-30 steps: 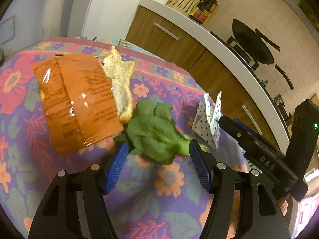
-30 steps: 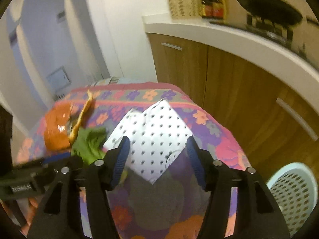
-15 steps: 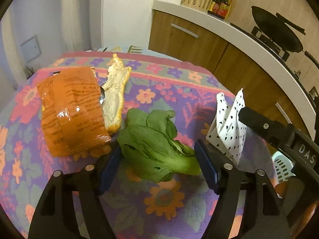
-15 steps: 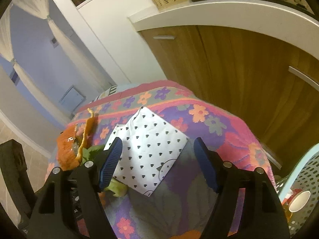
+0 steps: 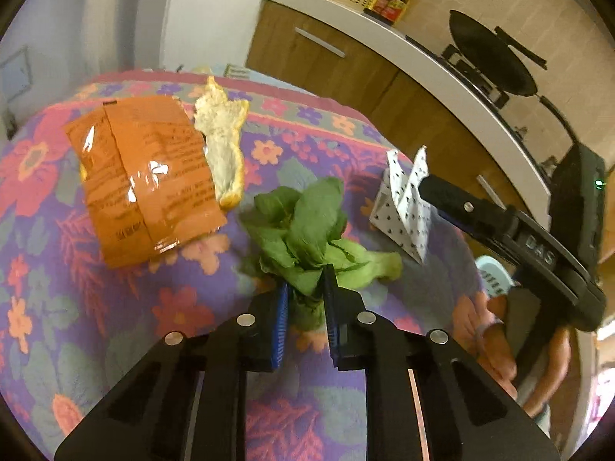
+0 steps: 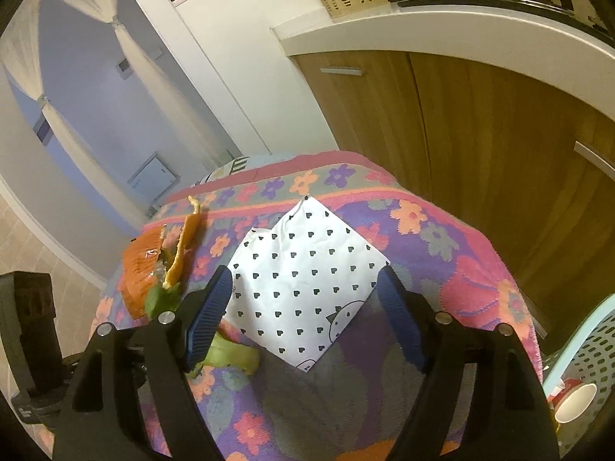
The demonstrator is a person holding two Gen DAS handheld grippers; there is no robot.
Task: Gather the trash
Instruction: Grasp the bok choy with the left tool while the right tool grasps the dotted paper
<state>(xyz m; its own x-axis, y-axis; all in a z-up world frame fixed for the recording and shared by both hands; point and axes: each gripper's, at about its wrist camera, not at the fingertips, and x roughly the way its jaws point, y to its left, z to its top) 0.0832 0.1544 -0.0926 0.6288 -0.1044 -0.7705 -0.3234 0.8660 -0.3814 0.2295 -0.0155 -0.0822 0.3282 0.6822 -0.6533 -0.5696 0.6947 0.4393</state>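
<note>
My left gripper [image 5: 305,299] is shut on the green leafy vegetable scrap [image 5: 307,226], pinching its leaves on the floral tablecloth [image 5: 192,307]. An orange snack wrapper [image 5: 142,176] and a strip of peel [image 5: 223,146] lie to the far left. A folded white paper with black hearts [image 6: 303,280] stands between the fingers of my right gripper [image 6: 305,303], which is open around it. The paper also shows in the left wrist view [image 5: 407,207], and the vegetable stem shows in the right wrist view [image 6: 230,353].
A light blue perforated trash basket [image 6: 588,353] with a paper cup [image 6: 574,405] inside stands on the floor at the table's right. Wooden cabinets [image 6: 442,123] under a white counter run behind the table. The table edge drops off near the paper.
My left gripper has closed from open onto the green vegetable scrap. My right gripper stayed open and settled around the heart-patterned paper.
</note>
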